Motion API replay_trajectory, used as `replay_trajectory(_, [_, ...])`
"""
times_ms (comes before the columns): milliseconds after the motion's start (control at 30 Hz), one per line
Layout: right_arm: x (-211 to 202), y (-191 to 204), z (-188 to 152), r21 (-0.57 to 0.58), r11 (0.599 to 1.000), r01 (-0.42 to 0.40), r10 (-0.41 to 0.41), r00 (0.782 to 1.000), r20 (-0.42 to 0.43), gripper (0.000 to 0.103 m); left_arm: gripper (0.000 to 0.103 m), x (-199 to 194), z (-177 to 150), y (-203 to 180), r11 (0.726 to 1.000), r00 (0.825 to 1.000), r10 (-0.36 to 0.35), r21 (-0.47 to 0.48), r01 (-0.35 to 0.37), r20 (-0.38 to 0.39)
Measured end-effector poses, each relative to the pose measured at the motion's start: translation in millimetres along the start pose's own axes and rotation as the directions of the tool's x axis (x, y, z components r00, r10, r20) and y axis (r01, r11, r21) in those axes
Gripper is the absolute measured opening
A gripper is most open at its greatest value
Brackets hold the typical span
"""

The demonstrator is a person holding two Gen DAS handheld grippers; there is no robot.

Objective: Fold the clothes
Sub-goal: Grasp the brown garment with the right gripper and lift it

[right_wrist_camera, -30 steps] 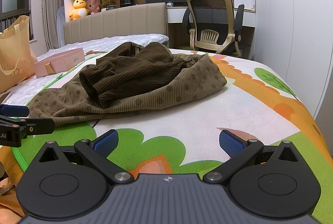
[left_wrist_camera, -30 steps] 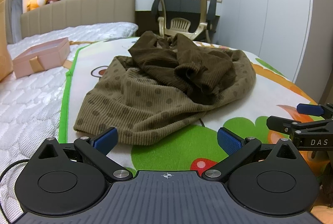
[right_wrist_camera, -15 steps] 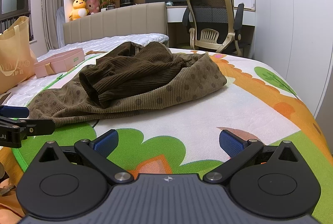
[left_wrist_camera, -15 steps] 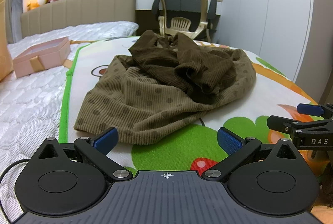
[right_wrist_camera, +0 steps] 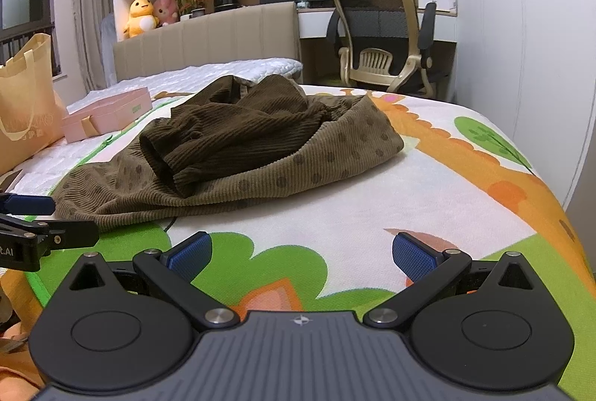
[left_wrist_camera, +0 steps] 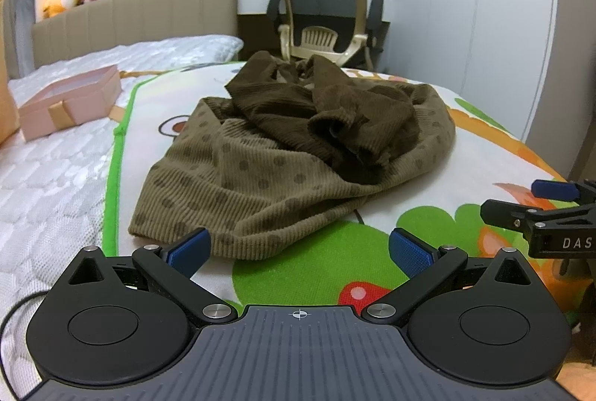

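Note:
A crumpled brown ribbed garment with darker dots (left_wrist_camera: 268,173) (right_wrist_camera: 238,155) lies in a heap on a colourful cartoon play mat (left_wrist_camera: 316,263) (right_wrist_camera: 409,199) spread over the bed. A darker sleeve is bunched on top of it. My left gripper (left_wrist_camera: 298,248) is open just short of the garment's near hem, holding nothing. My right gripper (right_wrist_camera: 301,253) is open over the bare mat, nearer than the garment and to its right. Each gripper shows at the edge of the other's view.
A pink gift box (left_wrist_camera: 69,101) (right_wrist_camera: 108,116) lies on the white quilted bedding (left_wrist_camera: 44,185) to the left. A tan tote bag (right_wrist_camera: 24,106) stands further left. An office chair (right_wrist_camera: 383,39) and desk are beyond the bed, white wardrobe doors on the right.

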State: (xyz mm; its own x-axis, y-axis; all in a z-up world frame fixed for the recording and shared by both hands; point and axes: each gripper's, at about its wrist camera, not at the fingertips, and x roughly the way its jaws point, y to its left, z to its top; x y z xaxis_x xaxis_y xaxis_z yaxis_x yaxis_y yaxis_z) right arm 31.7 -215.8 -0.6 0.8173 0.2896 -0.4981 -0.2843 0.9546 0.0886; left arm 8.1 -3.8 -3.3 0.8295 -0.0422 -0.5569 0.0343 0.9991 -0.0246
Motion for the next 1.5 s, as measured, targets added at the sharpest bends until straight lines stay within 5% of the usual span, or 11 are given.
replay_trajectory(433, [64, -42, 90, 0.08, 0.99, -0.117, 0.128, 0.981, -0.148, 0.103, 0.103, 44, 96, 37, 0.971, 0.973, -0.23, -0.065, 0.228, -0.019])
replay_trajectory(733, [151, -56, 136, 0.112, 0.984, -0.135, 0.154, 0.971, -0.181, 0.103, 0.103, 129, 150, 84, 0.974, 0.978, -0.206, -0.095, 0.206, 0.011])
replay_trajectory(967, [228, -70, 139, 0.248, 0.961, -0.125, 0.19, 0.947, -0.259, 0.103, 0.103, 199, 144, 117, 0.97, 0.973, -0.204, -0.156, 0.187, -0.105])
replay_trajectory(1167, [229, -91, 126, 0.356, 0.916, -0.186, 0.268, 0.944, -0.195, 0.103, 0.103, 220, 128, 132, 0.961, 0.954, -0.244, -0.174, 0.214, -0.175])
replay_trajectory(1300, [231, -89, 133, 0.313, 0.929, -0.199, 0.282, 0.927, -0.247, 0.103, 0.103, 219, 131, 132, 0.961, 0.949, -0.254, -0.161, 0.226, -0.185])
replay_trajectory(1500, [214, -95, 147, 0.203, 0.969, -0.144, 0.174, 0.975, -0.137, 0.103, 0.103, 211, 131, 138, 0.942, 0.938, -0.31, -0.184, 0.281, -0.156])
